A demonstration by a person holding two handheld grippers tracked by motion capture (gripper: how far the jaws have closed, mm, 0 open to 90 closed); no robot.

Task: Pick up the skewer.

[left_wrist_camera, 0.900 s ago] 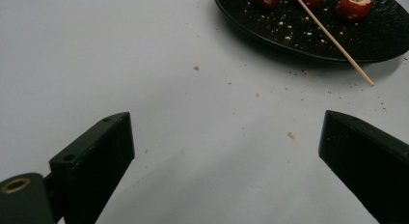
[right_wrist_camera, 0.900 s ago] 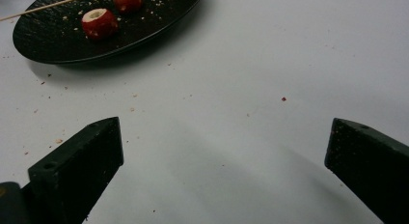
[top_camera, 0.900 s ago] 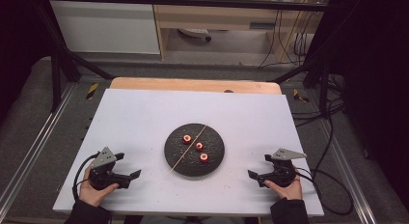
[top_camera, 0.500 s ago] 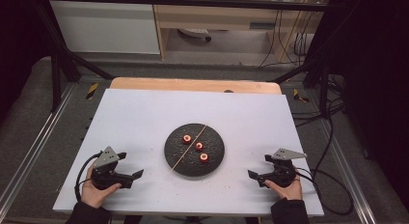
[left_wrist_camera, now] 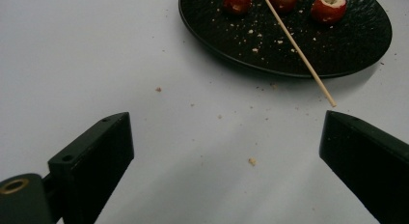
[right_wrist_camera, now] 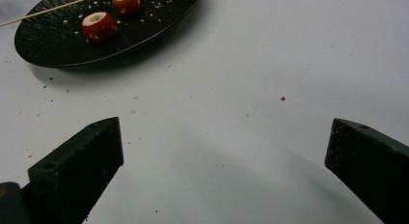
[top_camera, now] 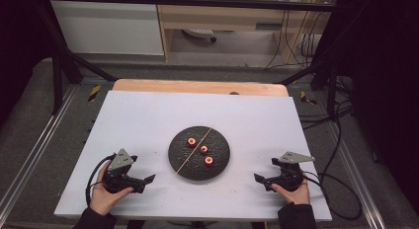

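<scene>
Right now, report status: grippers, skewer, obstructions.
Left gripper and right gripper open, empty. Skewer across black plate, beside three red pieces. Nothing blocking.

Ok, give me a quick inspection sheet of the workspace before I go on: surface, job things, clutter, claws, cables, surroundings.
Surface: white table, crumbs scattered near the plate.
Job things: black plate at centre, three red cored fruits on it; a skewer lies across the plate, its near end past the rim.
Clutter: nothing seen beyond crumbs.
Claws: left claw and right claw both open, empty, held low at the near edge either side of the plate, pointing inward.
Cables: one loops from each claw; the right cable trails off the table.
Surroundings: black frame, wooden shelf and floor cables behind.
</scene>
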